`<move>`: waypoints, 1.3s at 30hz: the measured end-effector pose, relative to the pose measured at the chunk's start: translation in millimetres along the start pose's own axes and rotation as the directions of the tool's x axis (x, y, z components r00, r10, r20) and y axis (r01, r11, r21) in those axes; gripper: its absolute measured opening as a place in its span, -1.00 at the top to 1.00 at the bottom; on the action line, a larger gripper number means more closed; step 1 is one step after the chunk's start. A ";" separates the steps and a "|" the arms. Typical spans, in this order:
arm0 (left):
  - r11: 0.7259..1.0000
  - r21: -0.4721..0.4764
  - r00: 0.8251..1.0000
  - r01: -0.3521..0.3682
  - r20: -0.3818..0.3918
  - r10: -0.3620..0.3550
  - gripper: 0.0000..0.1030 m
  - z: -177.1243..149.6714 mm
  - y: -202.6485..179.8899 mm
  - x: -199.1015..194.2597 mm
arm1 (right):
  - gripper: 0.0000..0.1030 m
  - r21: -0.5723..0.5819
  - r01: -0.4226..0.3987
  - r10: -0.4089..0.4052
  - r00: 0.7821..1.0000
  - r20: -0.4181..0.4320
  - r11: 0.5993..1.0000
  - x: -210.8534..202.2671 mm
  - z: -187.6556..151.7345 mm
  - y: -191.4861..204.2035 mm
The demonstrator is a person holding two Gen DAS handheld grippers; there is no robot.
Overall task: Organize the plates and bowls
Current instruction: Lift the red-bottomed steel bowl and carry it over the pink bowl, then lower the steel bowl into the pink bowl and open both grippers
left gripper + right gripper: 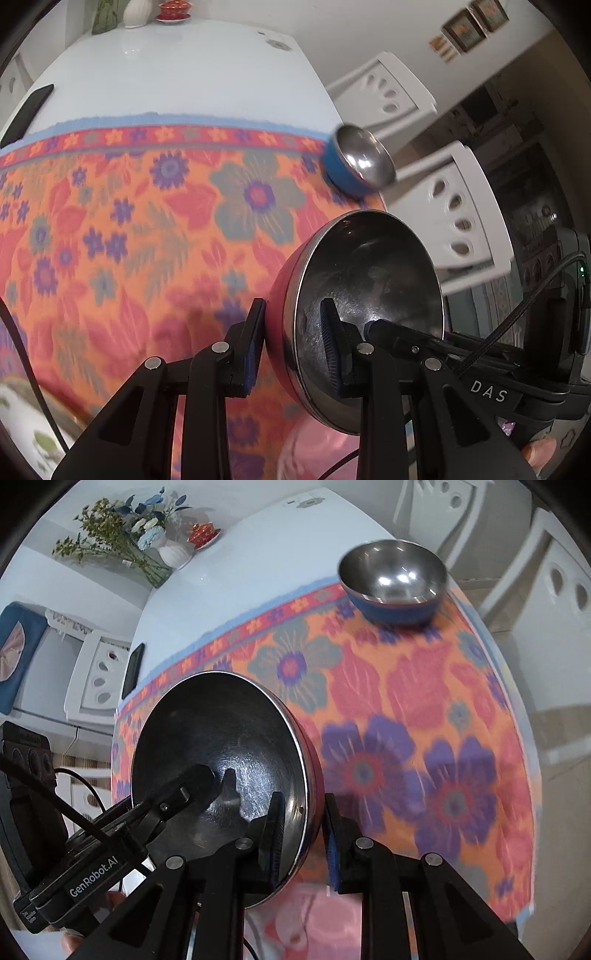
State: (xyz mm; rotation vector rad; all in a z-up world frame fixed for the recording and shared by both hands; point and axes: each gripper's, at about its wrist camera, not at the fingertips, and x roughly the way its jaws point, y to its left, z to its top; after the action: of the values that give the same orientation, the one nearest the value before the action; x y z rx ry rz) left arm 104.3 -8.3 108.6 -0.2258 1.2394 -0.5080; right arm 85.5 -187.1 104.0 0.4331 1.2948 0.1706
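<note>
A steel bowl with a red outside [369,280] hangs tilted above the floral cloth [147,221], held from two sides. My left gripper [291,314] is shut on its left rim, one finger inside and one outside. In the right wrist view my right gripper [303,812] is shut on the opposite rim of the same red bowl [214,738]. The left gripper [192,786] reaches in from the left there. A blue bowl with a steel inside [393,579] sits upright on the cloth's far right corner, also in the left wrist view as the blue bowl [360,162].
A dark phone [27,110] lies at the white table's left edge. A vase of flowers [173,554] and a red lidded dish [203,533] stand at the far end. White chairs [454,214] flank the right side. A flower-patterned plate [22,424] shows at lower left.
</note>
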 end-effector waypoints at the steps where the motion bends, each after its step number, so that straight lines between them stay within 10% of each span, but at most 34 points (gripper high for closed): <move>1: 1.000 0.006 1.000 0.003 -0.004 -0.003 0.51 -7.7 -2.2 -2.4 | 0.62 0.002 0.003 -0.003 1.000 -0.001 1.000 -3.3 -9.4 -0.7; 18: 0.998 0.062 0.997 0.018 -0.070 -0.014 0.46 -109.0 -34.5 -18.0 | 0.61 0.050 0.036 -0.035 0.999 -0.019 0.998 -35.3 -123.9 -27.5; 39: 0.993 0.101 0.996 -0.058 -0.060 0.064 0.33 -120.8 -28.1 -9.3 | 0.61 0.092 0.109 -0.104 0.993 -0.054 0.990 -17.7 -143.2 -50.5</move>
State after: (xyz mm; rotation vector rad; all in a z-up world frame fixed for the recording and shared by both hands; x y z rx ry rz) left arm -18.5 -15.3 89.8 -0.0877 1.2747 -0.5258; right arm -62.0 -208.7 70.0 0.4416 1.3745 0.0305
